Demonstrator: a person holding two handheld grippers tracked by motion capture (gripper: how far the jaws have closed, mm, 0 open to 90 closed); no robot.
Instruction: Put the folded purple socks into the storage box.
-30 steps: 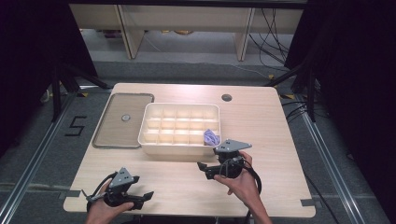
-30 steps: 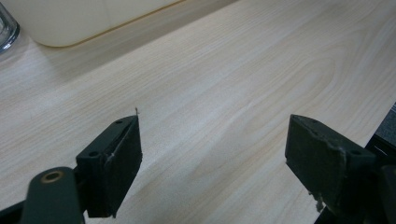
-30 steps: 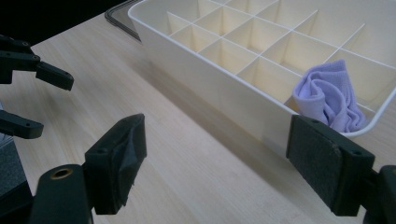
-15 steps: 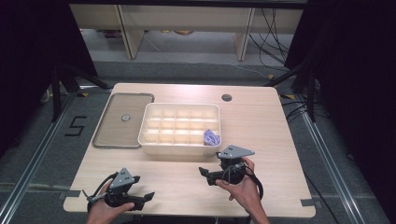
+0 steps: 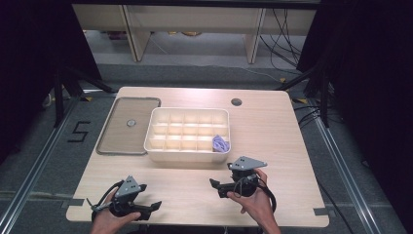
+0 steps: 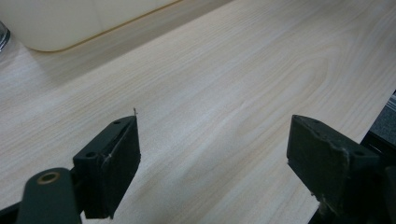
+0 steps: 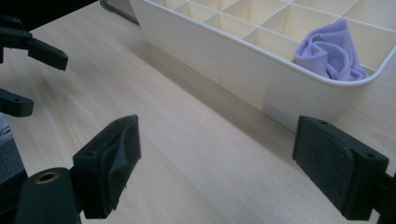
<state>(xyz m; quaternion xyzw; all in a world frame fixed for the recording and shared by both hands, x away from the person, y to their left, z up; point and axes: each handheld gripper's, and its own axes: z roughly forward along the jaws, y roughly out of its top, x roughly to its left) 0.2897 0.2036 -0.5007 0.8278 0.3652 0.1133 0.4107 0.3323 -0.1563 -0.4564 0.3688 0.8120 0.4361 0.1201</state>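
The purple cloth lies bunched in the lower-right compartment of the white divided box, centre frame. Just below, the right gripper lies level, pointing left, jaws wide apart and empty. At lower left, the left gripper points right, likewise open.

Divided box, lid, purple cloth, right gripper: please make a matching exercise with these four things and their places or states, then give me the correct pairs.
Things:
1. divided box
2. lid
3. purple cloth
4. right gripper

Places or states:
A. lies in the near right corner compartment
B. lies flat on the table, left of the box
C. jaws open, nothing between them, above bare wood
D. white, stands in the middle of the table

Pairs: 1-D, 2-B, 3-A, 4-C
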